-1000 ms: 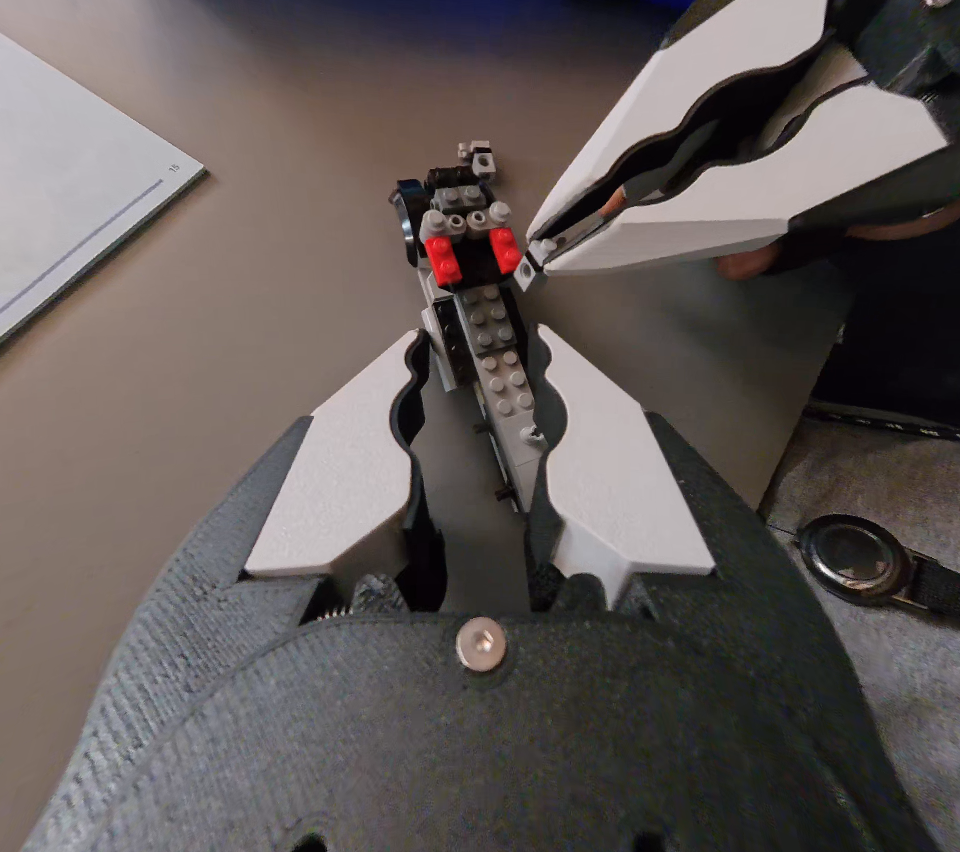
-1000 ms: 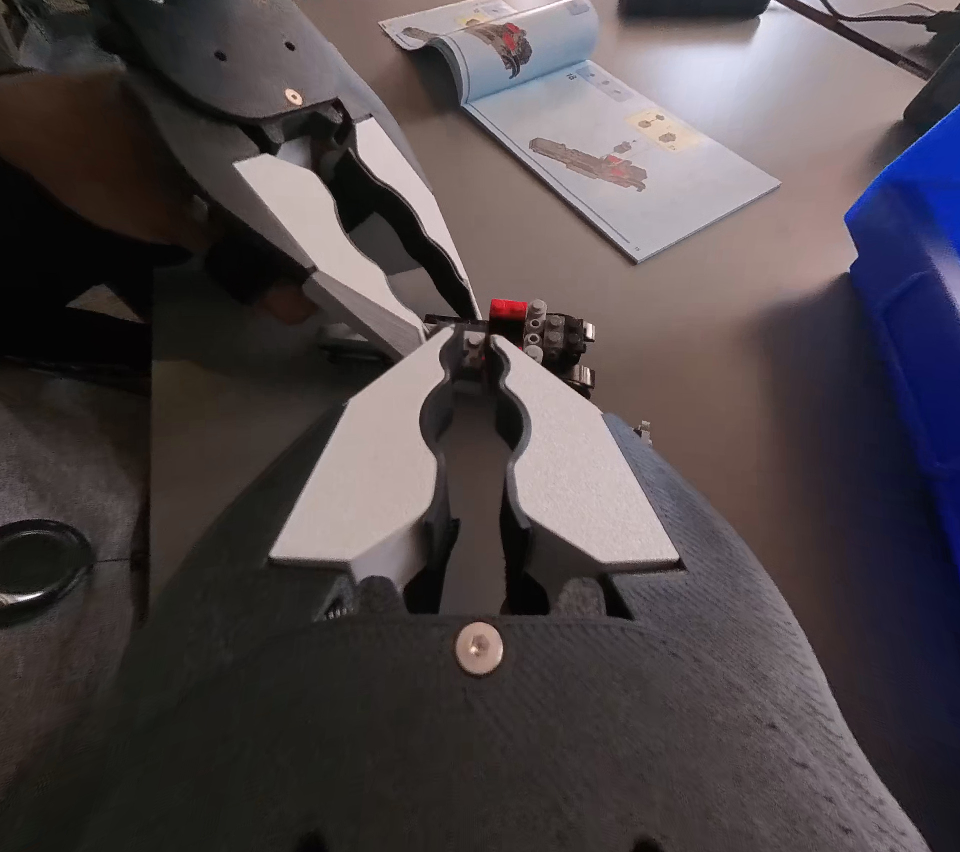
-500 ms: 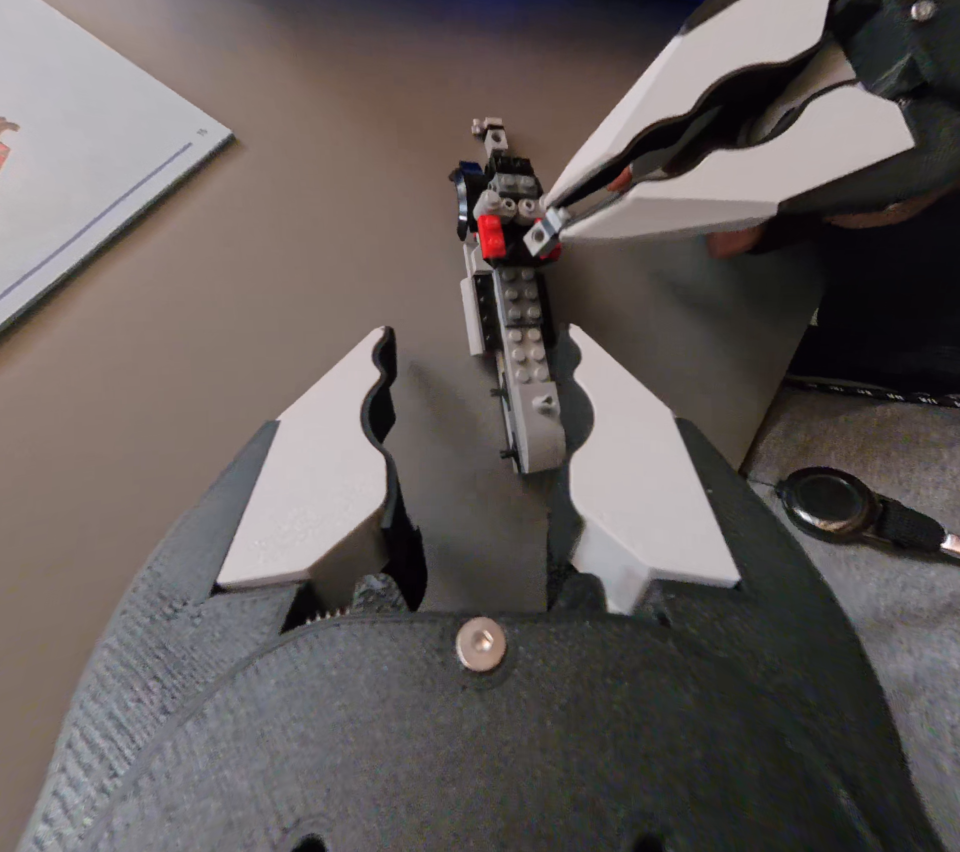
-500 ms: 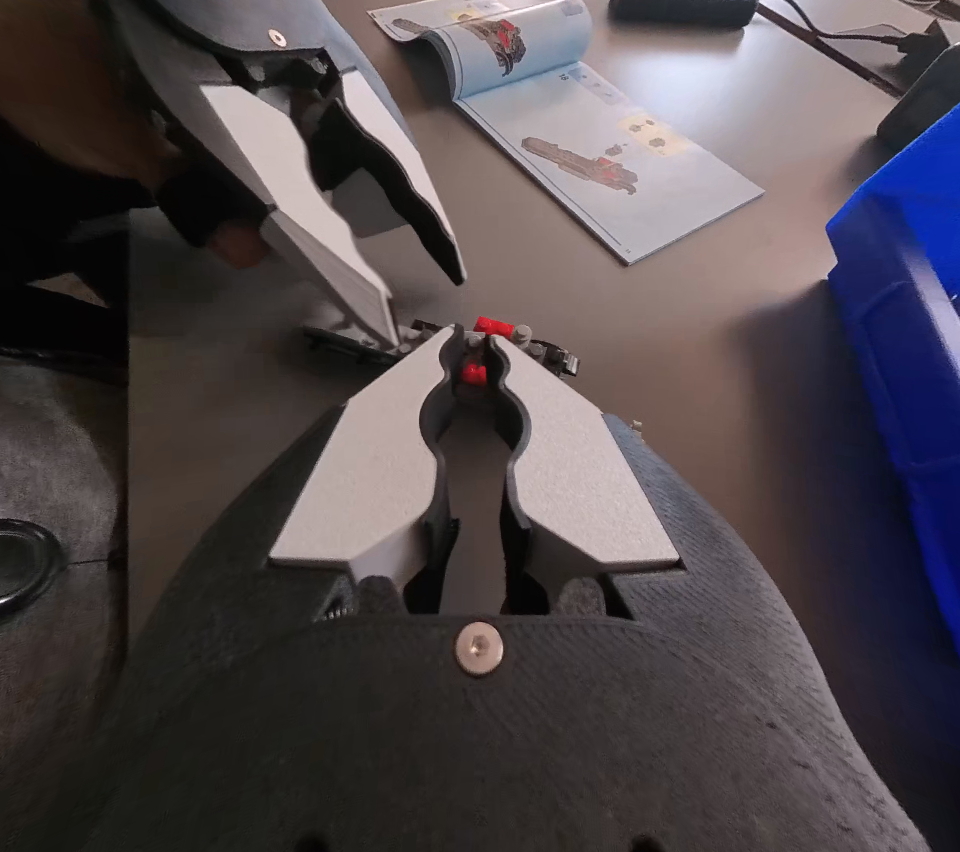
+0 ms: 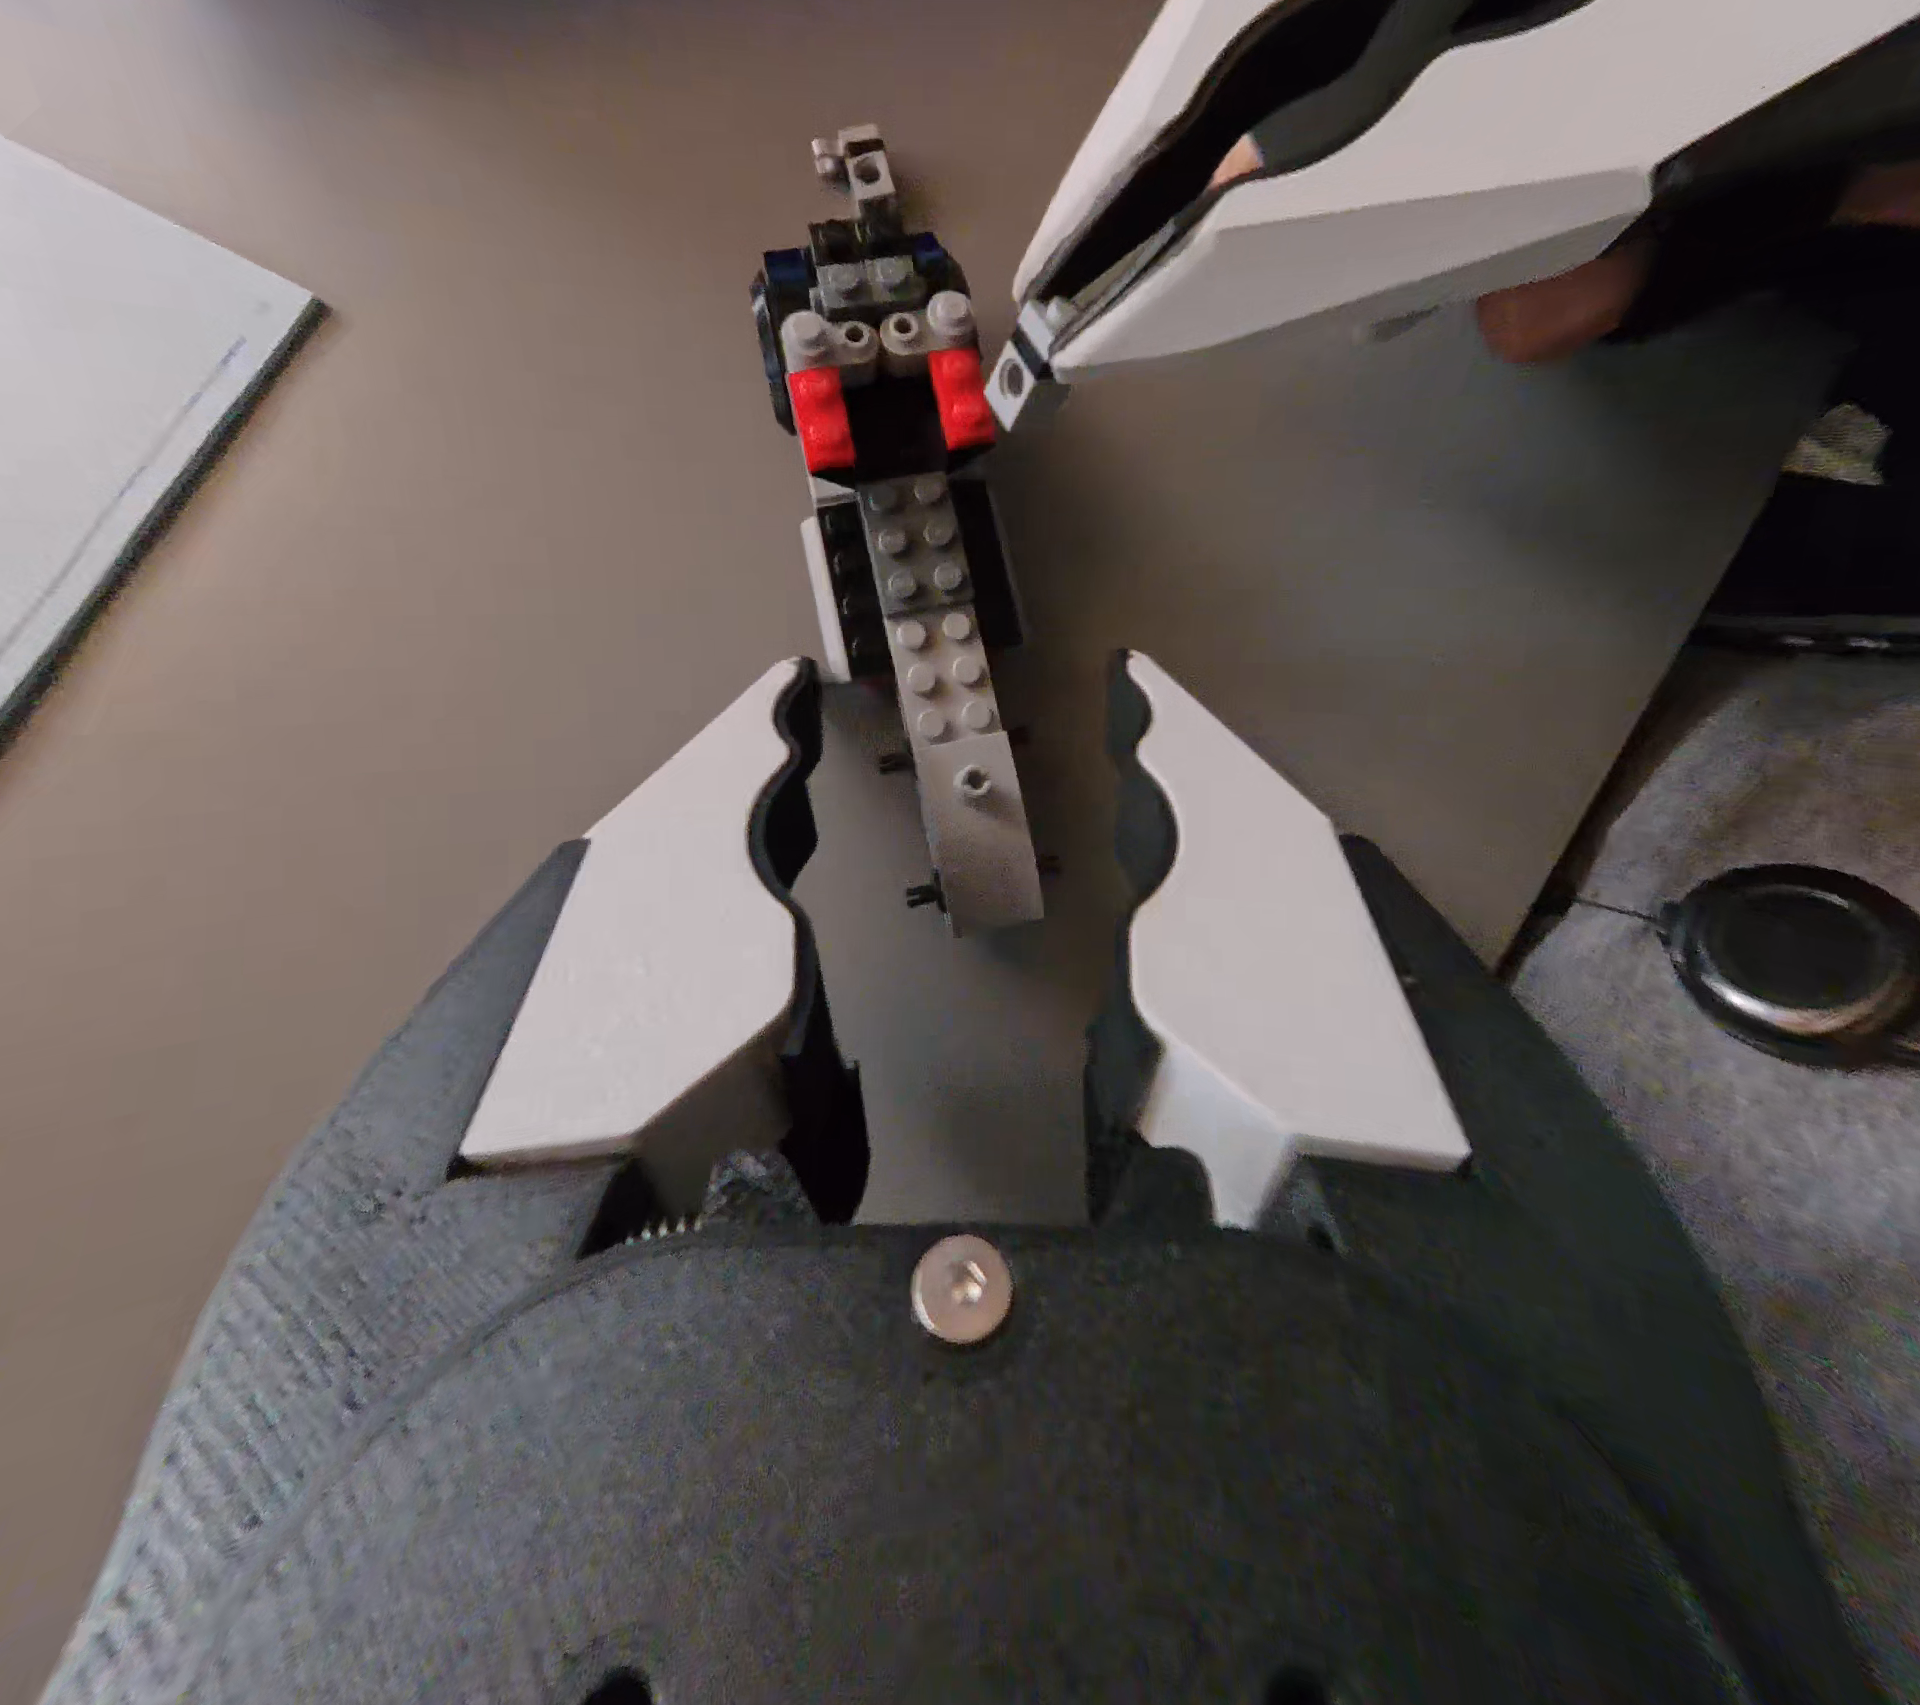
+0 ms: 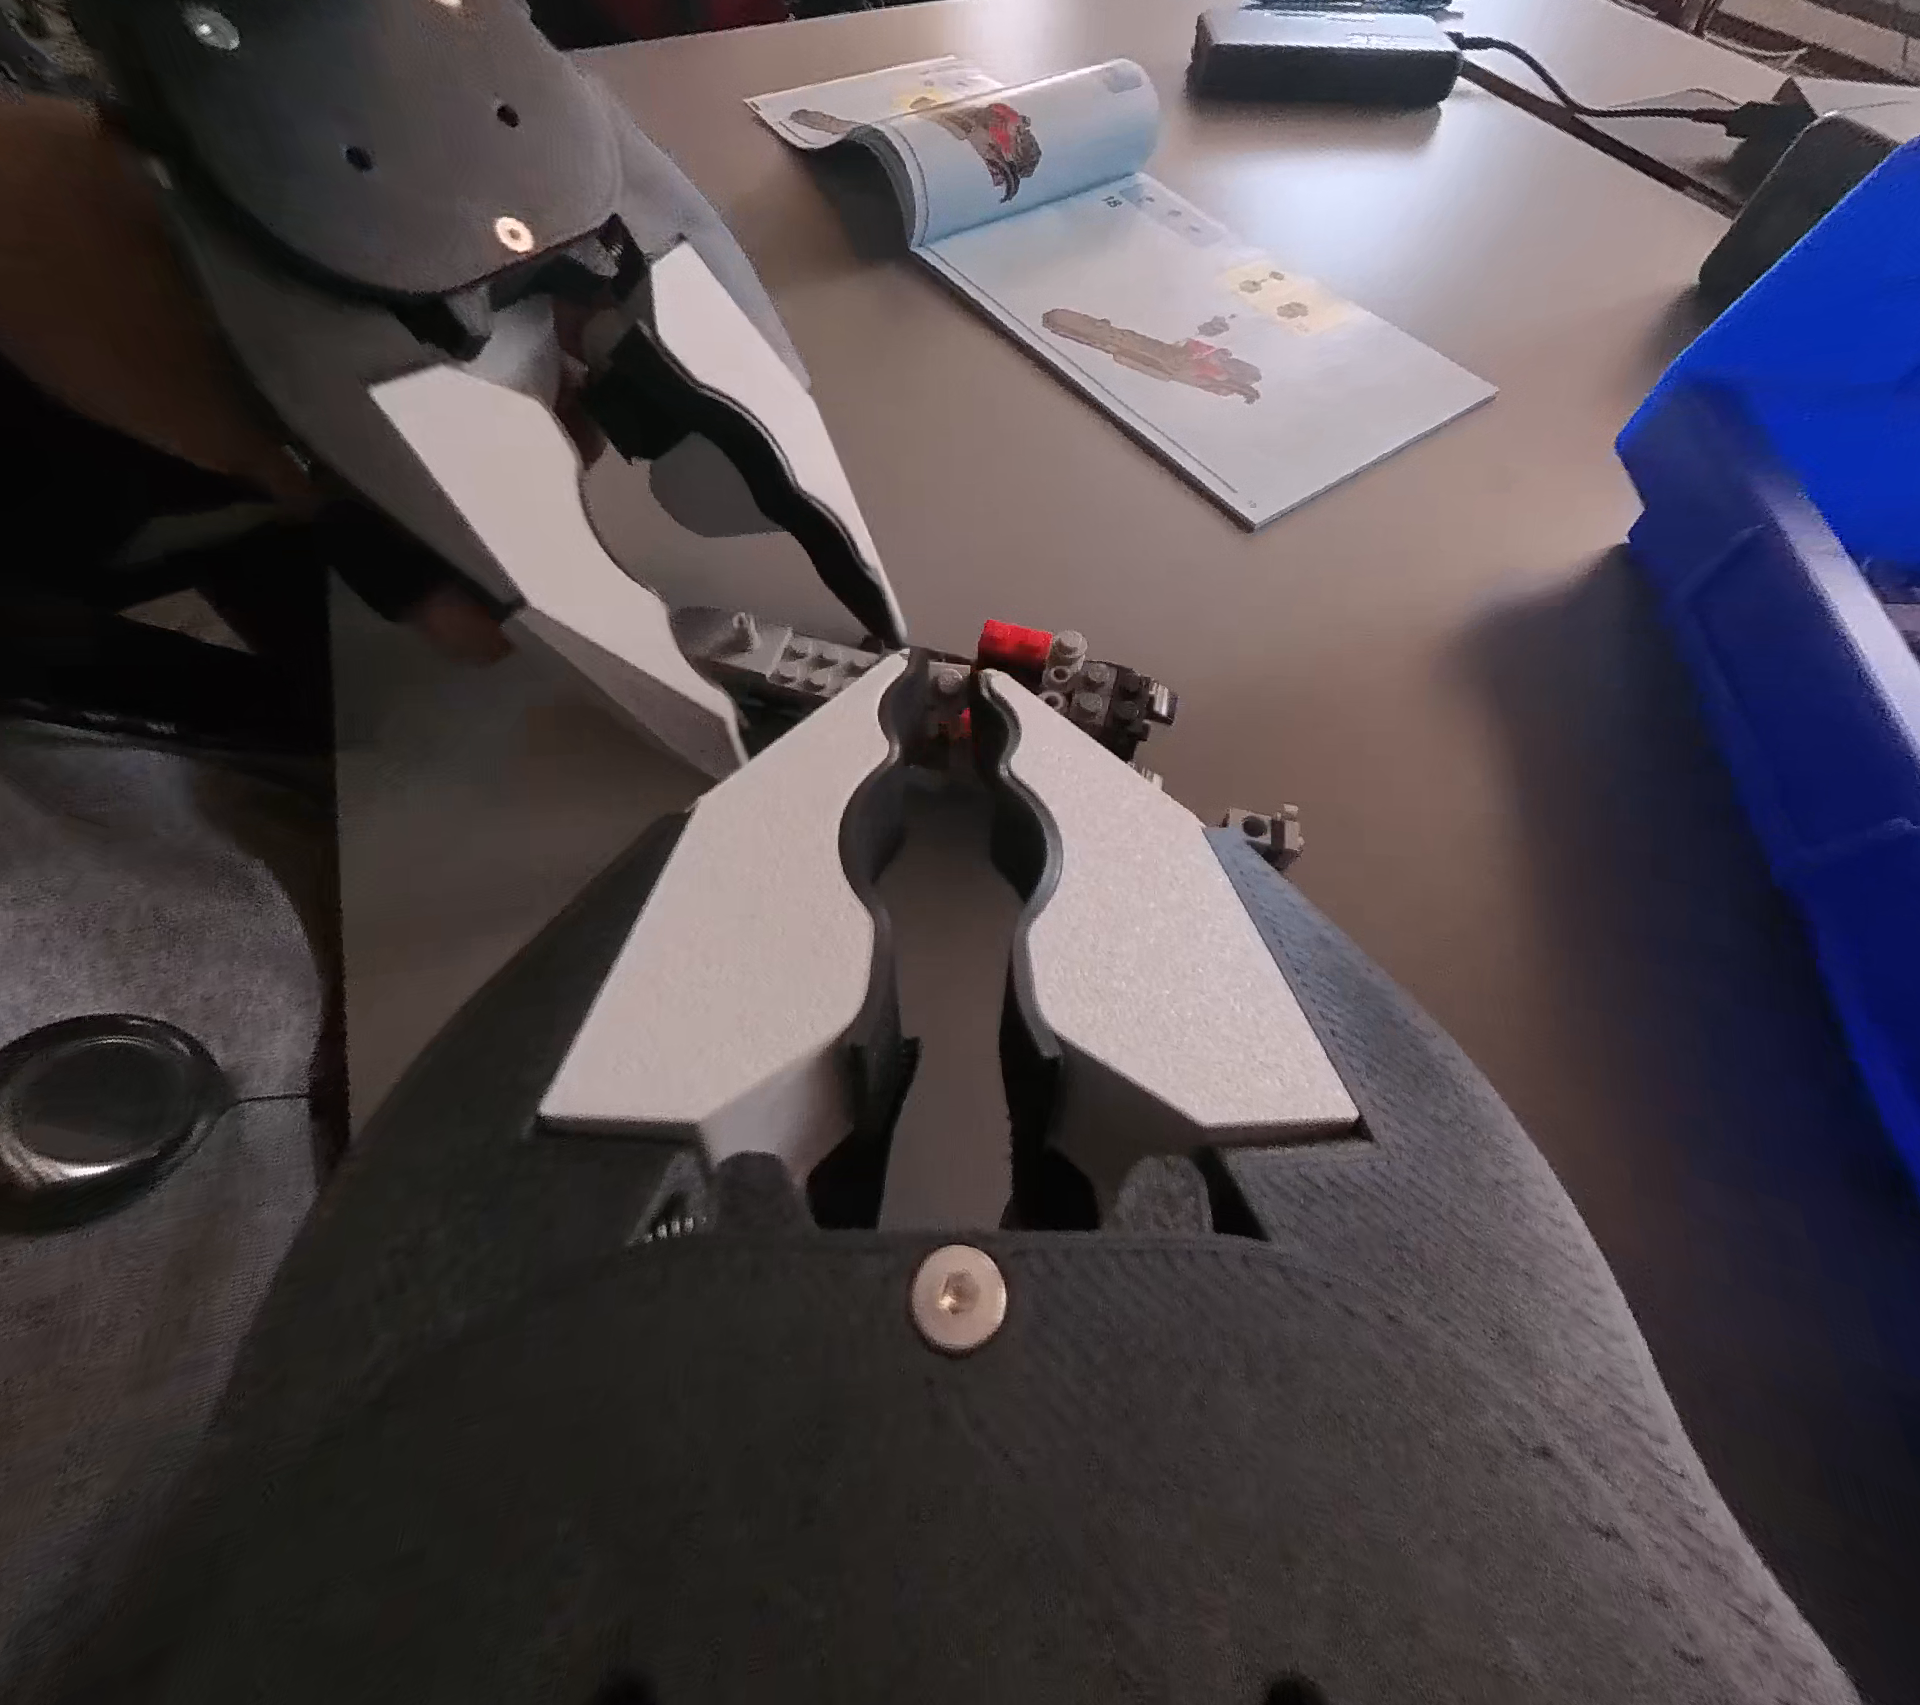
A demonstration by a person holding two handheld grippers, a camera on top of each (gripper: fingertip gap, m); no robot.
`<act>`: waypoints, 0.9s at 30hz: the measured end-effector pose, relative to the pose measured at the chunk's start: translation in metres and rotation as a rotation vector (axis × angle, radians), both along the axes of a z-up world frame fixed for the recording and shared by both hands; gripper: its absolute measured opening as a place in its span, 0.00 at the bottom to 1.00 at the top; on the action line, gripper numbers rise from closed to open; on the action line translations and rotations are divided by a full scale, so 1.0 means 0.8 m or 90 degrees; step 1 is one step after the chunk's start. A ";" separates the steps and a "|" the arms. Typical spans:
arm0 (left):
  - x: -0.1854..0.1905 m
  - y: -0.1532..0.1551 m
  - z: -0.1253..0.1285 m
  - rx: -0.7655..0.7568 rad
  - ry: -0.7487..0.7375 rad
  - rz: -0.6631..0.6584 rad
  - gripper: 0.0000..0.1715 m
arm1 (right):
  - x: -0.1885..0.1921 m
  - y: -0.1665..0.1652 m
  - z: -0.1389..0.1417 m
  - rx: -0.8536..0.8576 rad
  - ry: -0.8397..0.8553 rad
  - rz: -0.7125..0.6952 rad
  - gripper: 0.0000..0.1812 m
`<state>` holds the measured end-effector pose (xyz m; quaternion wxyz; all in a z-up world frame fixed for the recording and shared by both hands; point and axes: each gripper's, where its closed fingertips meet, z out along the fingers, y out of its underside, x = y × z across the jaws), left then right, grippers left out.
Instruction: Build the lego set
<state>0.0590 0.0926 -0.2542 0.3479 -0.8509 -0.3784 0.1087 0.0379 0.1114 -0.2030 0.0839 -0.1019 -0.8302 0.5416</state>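
Note:
The long lego model [image 5: 914, 533] of grey, black and red bricks lies on the brown table [image 5: 416, 564]. My left gripper [image 5: 964, 668] is open, and its fingers stand apart on either side of the model's grey tail without touching it. My right gripper [image 5: 1039, 325] comes in from the upper right and is shut on a small grey piece [image 5: 1013, 388], held against the model's right red brick. In the right wrist view the right gripper [image 6: 948, 676] pinches that piece [image 6: 943, 687] in front of the model [image 6: 1101, 689]. The left gripper [image 6: 810, 689] is at the left there.
A small loose grey piece [image 5: 857, 164] lies just beyond the model. An open instruction booklet [image 6: 1195, 305] lies farther out, a blue bin [image 6: 1787, 512] stands at the right, and a black box [image 6: 1325, 55] lies at the back. The table edge and a round black object [image 5: 1808, 949] are at the right. Some 6 cm of space lies between my two pairs of fingers.
My left gripper let go of the model, opened wide, and now straddles its tail. My right gripper moved its small piece from above the red bricks to beside the right one.

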 end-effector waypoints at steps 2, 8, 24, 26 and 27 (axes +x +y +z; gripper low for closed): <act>-0.004 -0.004 -0.002 -0.026 0.021 0.015 0.23 | 0.000 0.000 0.000 0.000 0.005 -0.003 0.05; -0.004 -0.004 0.000 -0.016 0.019 0.022 0.19 | -0.001 0.003 0.004 -0.006 0.005 -0.007 0.05; -0.013 0.008 0.028 0.098 -0.014 0.032 0.19 | -0.008 0.002 0.006 0.007 0.042 -0.037 0.05; -0.014 0.009 0.026 0.099 -0.016 0.034 0.19 | -0.009 0.001 0.004 0.020 0.051 -0.040 0.05; -0.015 0.009 0.025 0.101 -0.018 0.035 0.19 | -0.009 0.001 0.003 0.027 0.056 -0.041 0.05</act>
